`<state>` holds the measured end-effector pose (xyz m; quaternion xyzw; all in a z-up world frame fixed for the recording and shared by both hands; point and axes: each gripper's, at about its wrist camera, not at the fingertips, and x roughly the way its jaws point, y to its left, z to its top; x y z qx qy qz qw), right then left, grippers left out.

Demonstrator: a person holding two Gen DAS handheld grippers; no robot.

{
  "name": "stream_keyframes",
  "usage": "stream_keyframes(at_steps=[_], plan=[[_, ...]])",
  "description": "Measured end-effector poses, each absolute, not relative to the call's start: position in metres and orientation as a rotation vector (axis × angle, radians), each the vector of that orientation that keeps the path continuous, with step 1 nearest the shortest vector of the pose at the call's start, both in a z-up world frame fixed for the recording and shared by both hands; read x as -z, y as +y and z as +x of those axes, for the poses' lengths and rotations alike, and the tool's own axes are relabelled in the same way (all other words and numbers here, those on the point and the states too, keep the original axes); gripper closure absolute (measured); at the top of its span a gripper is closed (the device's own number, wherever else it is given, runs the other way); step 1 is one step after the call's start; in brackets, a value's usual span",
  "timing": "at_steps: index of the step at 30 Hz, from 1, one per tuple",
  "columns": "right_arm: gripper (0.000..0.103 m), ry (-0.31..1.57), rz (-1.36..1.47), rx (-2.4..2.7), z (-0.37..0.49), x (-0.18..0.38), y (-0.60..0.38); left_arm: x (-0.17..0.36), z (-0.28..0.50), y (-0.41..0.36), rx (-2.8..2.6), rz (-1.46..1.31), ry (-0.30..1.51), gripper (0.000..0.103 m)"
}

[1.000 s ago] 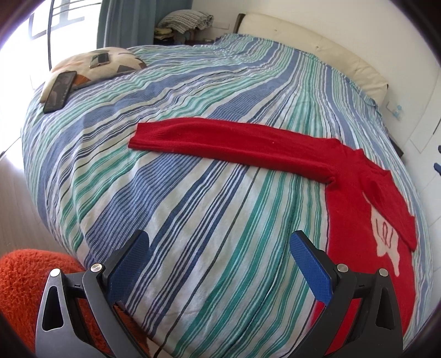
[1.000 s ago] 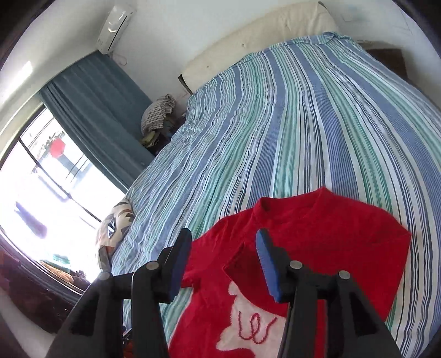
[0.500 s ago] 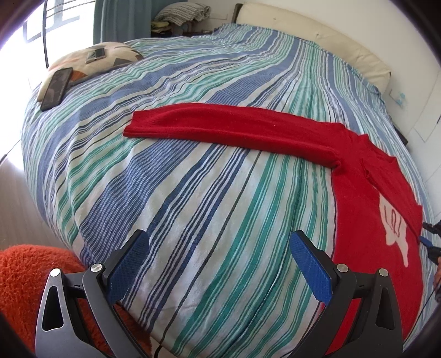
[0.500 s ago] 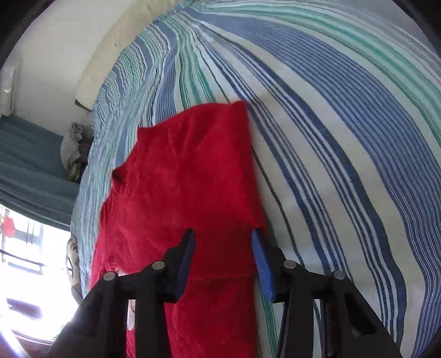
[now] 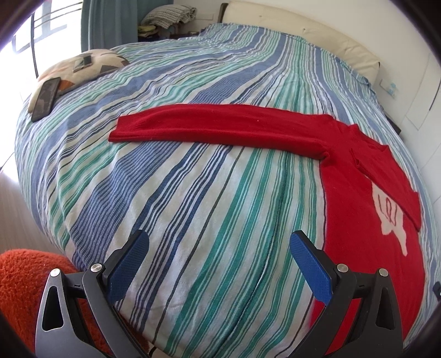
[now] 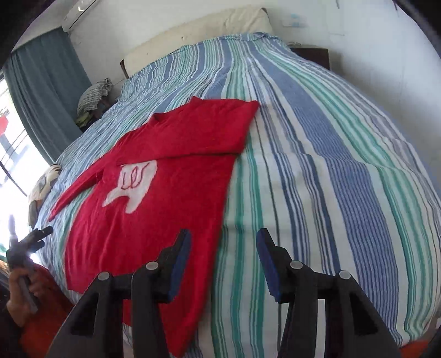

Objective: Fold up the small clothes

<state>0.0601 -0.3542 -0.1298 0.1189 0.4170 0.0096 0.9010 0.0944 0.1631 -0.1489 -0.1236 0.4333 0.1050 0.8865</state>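
Lying left of right fingers (image 6: 183,247): sweater (image 6: 154,209)

Two wrist views, angled down, sharing the red sweater (image 5: 366,209).

A bed (image 5: 193,192) in a blue, green and white striped cover is filling most of both frames. A cream headboard (image 5: 303,30) is running along the white wall (image 6: 358,33) at the top. Teal curtains (image 6: 41,91) are hanging at upper left, where bright daylight is pouring through a window (image 5: 41,24). A patterned pillow (image 5: 91,63) is lying at the left wrist view's upper left.
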Motion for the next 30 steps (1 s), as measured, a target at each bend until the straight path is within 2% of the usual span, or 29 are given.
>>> stream_keyframes(at_steps=[4, 6, 13, 16, 18, 22, 23, 24, 26, 30], plan=[[0.051, 0.827, 0.304, 0.088, 0.042, 0.122, -0.374, 0.152, 0.096, 0.158, -0.21, -0.243, 0.913, 0.001], [0.044, 0.783, 0.297, 0.158, 0.04, 0.113, -0.385, 0.155, 0.098, 0.154, -0.197, -0.228, 0.927, 0.001], [0.043, 0.761, 0.365, 0.299, 0.04, 0.113, -0.415, 0.164, 0.101, 0.144, -0.169, -0.171, 0.963, 0.001], [0.042, 0.761, 0.296, 0.318, 0.064, 0.112, -0.424, 0.165, 0.101, 0.144, -0.168, -0.175, 0.972, 0.001], [0.037, 0.757, 0.234, 0.363, 0.086, 0.112, -0.435, 0.167, 0.103, 0.146, -0.173, -0.184, 0.979, 0.001], [0.037, 0.797, 0.242, 0.399, 0.131, 0.131, -0.464, 0.169, 0.103, 0.149, -0.193, -0.189, 0.981, 0.001], [0.033, 0.81, 0.236, 0.412, 0.139, 0.139, -0.47, 0.169, 0.102, 0.15, -0.197, -0.189, 0.982, 0.001], [0.02, 0.841, 0.22, 0.425, 0.145, 0.15, -0.474, 0.17, 0.102, 0.15, -0.2, -0.188, 0.984, 0.001], [0.001, 0.914, 0.205, 0.443, 0.153, 0.179, -0.48, 0.171, 0.101, 0.151, -0.201, -0.185, 0.987, 0.001], [0.0, 0.861, 0.17, 0.437, 0.148, 0.182, -0.475, 0.173, 0.103, 0.151, -0.198, -0.188, 0.994, 0.001]])
